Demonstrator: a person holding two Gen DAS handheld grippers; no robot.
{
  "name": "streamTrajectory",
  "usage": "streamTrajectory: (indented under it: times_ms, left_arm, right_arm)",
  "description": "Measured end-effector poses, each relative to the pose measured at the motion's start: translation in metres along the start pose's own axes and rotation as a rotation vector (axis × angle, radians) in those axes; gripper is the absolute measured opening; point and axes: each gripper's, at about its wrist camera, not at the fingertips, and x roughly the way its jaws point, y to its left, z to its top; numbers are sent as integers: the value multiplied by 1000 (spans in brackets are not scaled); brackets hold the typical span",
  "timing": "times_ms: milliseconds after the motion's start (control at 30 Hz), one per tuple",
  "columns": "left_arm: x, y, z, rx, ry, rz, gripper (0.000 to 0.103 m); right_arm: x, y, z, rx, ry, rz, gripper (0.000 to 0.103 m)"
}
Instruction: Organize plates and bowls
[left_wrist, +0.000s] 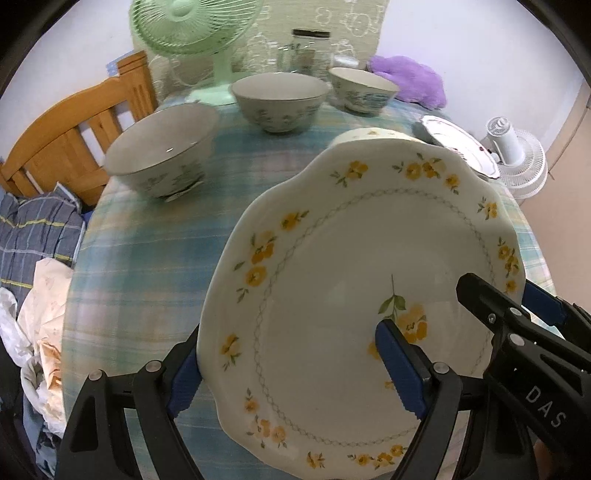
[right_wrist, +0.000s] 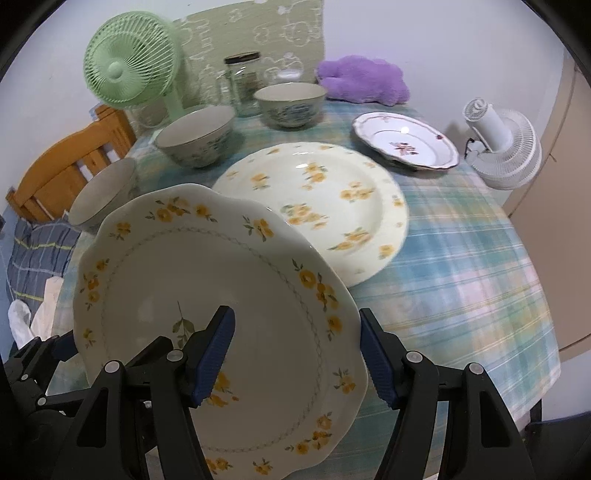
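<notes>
A scalloped plate (left_wrist: 354, 295) with yellow flowers is held tilted above the table (left_wrist: 155, 258) by both tongs. The left tongs (left_wrist: 295, 369) are closed on its left rim: one blue pad lies on the upper face, the other is partly hidden under the edge. The right tongs (right_wrist: 297, 358) are clamped on the opposite rim in the same way, one pad on the face, one at the outer edge. How firmly either pair presses cannot be made out, but the plate is carried by nothing else. In the left view the right tongs (left_wrist: 517, 306) are seen at the plate's far side; in the right view the left tongs are cut off at the lower left corner.

Just beyond the plate, ahead of the right tongs, a round flowered plate (right_wrist: 325, 206) lies on the table, blurred and half covered by the held plate. Further off to the right a white plate (right_wrist: 404, 142) with a dark rim is seen. Ahead and left of the tongs three bowls stand: the near bowl (left_wrist: 159, 147), largely hidden in the right view, the middle bowl (left_wrist: 279, 99) and the far bowl (left_wrist: 364, 88). Behind them a green fan (right_wrist: 129, 62), a jar (right_wrist: 243, 79) and a purple toy (right_wrist: 362, 79) are seen; the jar's contents cannot be told.
</notes>
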Motion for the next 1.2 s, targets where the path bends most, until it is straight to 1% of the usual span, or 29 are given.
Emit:
streamTrajectory:
  times_ms: [400, 633, 833, 1200]
  left_arm:
    - [10, -80, 14, 15, 10, -22, 86]
    - [15, -118, 17, 25, 13, -35, 86]
    - [23, -154, 19, 33, 22, -53, 86]
    - [46, -209, 17, 41, 57, -67, 86]
  right_arm:
    - [-7, -79, 14, 15, 0, -27, 70]
    - [-8, -121, 20, 22, 2, -41, 70]
    - [-9, -157, 21, 30, 5, -62, 70]
    - [-2, -216, 18, 44, 33, -79, 70]
